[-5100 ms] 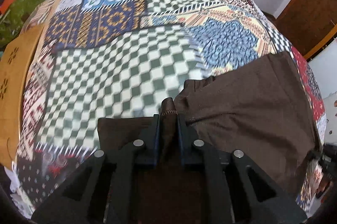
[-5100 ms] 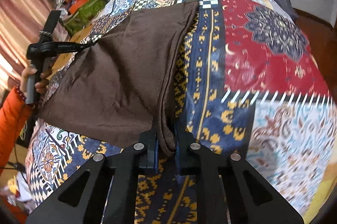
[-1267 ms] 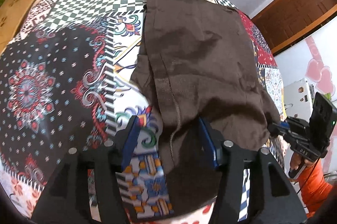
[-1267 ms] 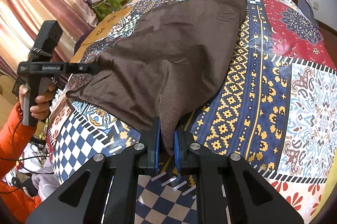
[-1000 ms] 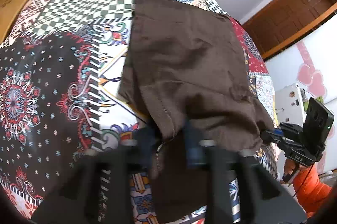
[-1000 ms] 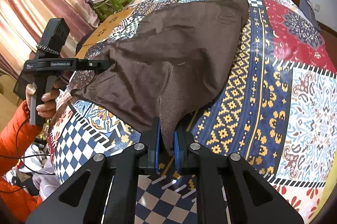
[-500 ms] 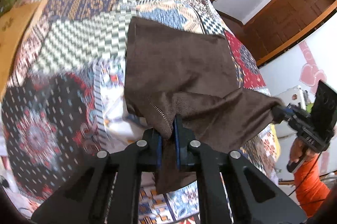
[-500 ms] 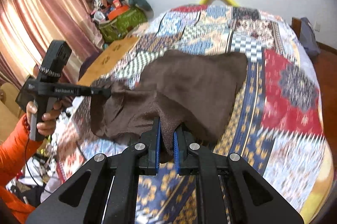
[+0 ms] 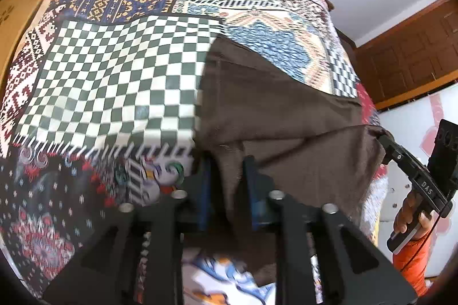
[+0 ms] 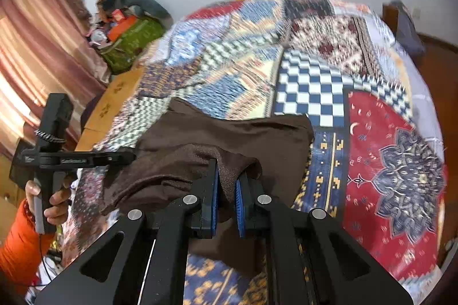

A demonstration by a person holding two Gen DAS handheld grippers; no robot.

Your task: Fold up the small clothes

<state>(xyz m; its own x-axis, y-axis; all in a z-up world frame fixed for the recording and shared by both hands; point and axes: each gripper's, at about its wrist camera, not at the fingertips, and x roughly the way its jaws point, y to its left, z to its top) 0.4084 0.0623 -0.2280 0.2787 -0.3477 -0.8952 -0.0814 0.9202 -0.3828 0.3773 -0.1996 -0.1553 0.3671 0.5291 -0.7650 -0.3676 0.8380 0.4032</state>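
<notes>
A dark brown garment [image 9: 274, 110] lies on the patchwork bedspread [image 9: 114, 81], its near edge lifted and carried over the far half. My left gripper [image 9: 227, 181] is shut on one near corner of the garment; it also shows in the right wrist view [image 10: 130, 156], at the left. My right gripper [image 10: 227, 184] is shut on the other near corner of the brown garment [image 10: 229, 133]. It also shows in the left wrist view [image 9: 383, 139], at the right. The far half lies flat on the bed.
The patchwork bedspread [image 10: 386, 147] covers the whole bed. A cardboard box [image 10: 114, 93] and a green bag with clutter [image 10: 128, 44] stand at the bed's left side by a pink curtain. A wooden door [image 9: 406, 53] is at the right.
Both grippers have carried the garment's near edge up and forward over its far half. The view is now closer to the far end of the bed.
</notes>
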